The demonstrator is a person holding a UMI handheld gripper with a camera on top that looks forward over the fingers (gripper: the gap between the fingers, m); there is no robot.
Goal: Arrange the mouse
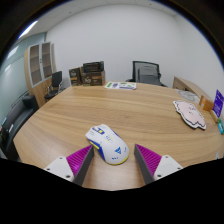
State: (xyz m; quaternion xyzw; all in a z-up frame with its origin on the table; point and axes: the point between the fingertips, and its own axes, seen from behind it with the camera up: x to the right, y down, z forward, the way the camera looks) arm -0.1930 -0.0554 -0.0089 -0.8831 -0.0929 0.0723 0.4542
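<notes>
A white computer mouse (106, 142) with blue and yellow accents lies on the wooden table (130, 110). It sits just ahead of my gripper (112, 164), its near end reaching in between the fingertips, closer to the left finger. The fingers (70, 161) with magenta pads are open, with a gap to the mouse on the right side. Nothing is held.
A white mat with objects (189, 112) and a purple item (218, 100) lie at the table's right. Papers (120, 85) lie at the far end. Office chairs (147, 71) and wooden shelves (40, 66) stand beyond the table.
</notes>
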